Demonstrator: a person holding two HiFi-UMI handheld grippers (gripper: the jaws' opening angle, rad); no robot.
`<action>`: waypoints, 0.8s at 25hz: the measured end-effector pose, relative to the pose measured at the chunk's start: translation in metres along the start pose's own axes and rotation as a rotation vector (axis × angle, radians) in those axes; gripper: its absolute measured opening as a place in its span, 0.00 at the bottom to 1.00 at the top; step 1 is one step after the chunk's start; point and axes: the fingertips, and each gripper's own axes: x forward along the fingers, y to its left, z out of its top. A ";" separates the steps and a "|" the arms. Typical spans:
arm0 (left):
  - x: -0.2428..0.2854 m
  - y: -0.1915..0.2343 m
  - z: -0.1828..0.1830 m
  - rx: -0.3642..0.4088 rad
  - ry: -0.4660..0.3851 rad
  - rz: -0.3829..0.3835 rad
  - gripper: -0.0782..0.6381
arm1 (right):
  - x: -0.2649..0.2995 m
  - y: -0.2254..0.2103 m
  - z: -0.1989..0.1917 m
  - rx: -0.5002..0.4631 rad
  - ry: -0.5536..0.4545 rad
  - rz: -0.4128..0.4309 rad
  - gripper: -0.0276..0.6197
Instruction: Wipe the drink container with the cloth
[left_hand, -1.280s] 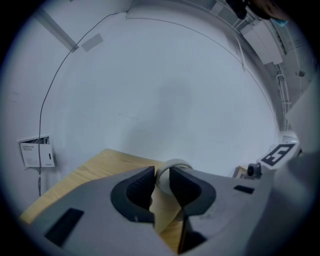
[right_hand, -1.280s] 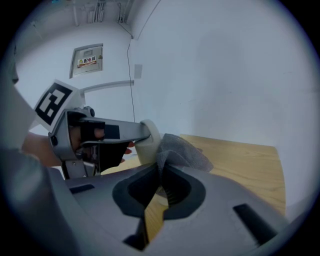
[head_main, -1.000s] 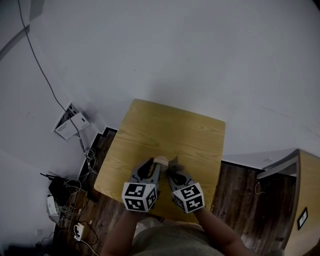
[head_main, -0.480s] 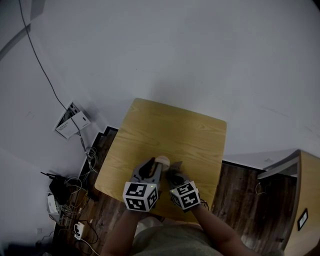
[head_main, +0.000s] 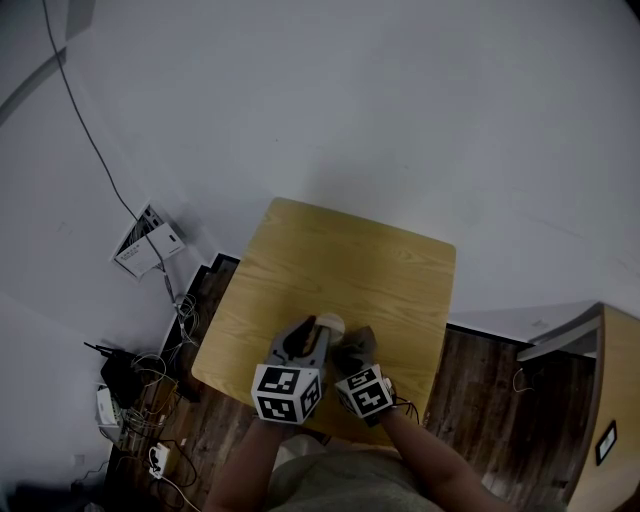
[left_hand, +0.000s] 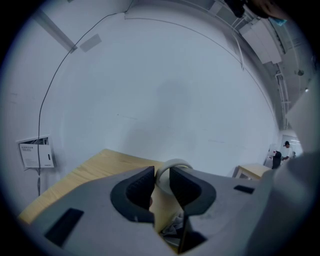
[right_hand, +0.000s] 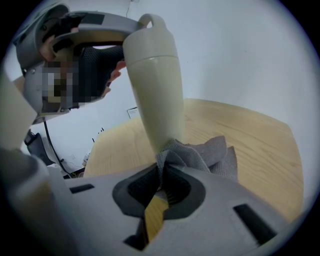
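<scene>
Where my left gripper (left_hand: 161, 181) meets the work, its jaws are clenched on the loop (left_hand: 175, 163) at the top of the cream bottle (right_hand: 154, 85), with the ring pinched between the two pads. My right gripper (right_hand: 162, 175) is clenched on a bunched grey cloth (right_hand: 207, 152). The wad stands out ahead of the jaws and is pressed against the lower part of the bottle's body. The bottle hangs tilted from the left grip, over the near part of the wooden table (head_main: 340, 255). Its base is hidden behind the cloth, so I cannot tell whether it rests on the tabletop.

Finding on progress: both items are picked up and wiping is under way, with the cloth in contact low on one side. No stain or wet mark is visible on the bottle, so I cannot judge how much has been cleaned. I judge that the upper body, the cap and the far side are left to cover. Neither item has yet been set down.
</scene>
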 end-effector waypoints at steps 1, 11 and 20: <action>0.000 0.000 0.000 -0.001 -0.001 0.001 0.23 | -0.001 0.002 0.000 -0.001 0.006 0.003 0.05; -0.003 0.006 0.000 -0.024 -0.010 0.006 0.23 | -0.037 -0.002 0.018 0.014 -0.084 -0.015 0.05; -0.005 0.007 -0.001 -0.027 -0.013 0.002 0.23 | -0.101 -0.008 0.071 -0.042 -0.293 -0.089 0.06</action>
